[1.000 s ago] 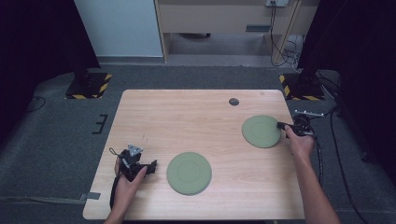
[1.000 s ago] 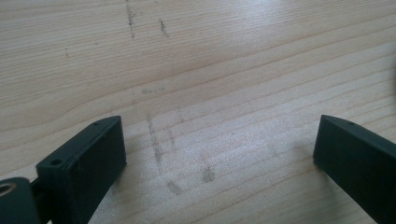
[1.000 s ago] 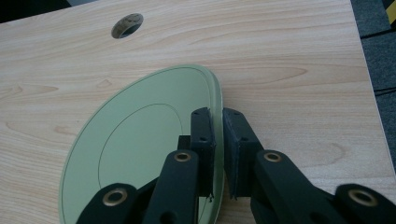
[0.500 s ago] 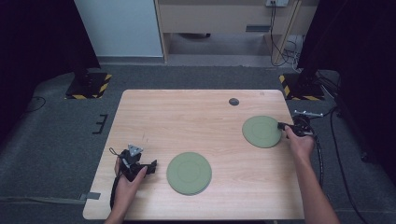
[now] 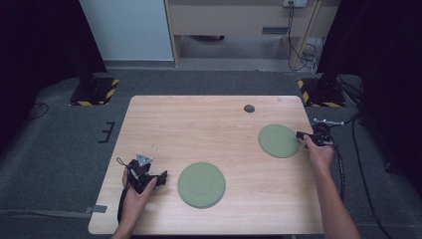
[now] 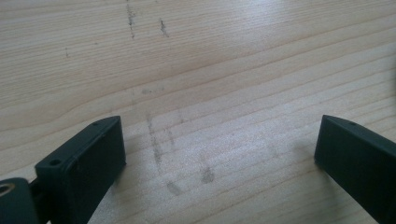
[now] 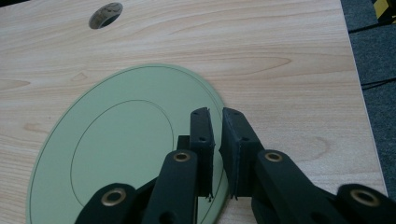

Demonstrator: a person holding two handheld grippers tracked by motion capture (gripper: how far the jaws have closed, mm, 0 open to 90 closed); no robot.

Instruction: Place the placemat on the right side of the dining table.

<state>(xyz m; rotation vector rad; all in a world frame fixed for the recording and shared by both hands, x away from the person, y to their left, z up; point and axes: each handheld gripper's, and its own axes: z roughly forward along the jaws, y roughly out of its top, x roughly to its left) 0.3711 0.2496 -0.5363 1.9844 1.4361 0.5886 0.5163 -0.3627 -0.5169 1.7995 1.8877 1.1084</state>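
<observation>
Two round green plates lie on the wooden table (image 5: 209,124). The larger one (image 5: 201,184) sits near the front centre. My left gripper (image 5: 161,177) rests on the table just left of it, apart from its rim. It is open, and between its jaws (image 6: 219,120) there is bare wood. The smaller plate (image 5: 277,141) lies at the right. My right gripper (image 5: 301,135) is at its right edge. Its jaws (image 7: 215,112) straddle that plate's (image 7: 121,140) rim, closed to a thin gap on it.
A round cable hole (image 5: 249,108) is in the table near its far edge, beyond the smaller plate, and appears as the hole (image 7: 105,15) in the right gripper view. The table's right edge (image 7: 359,93) runs close beside the right gripper. Grey floor surrounds the table.
</observation>
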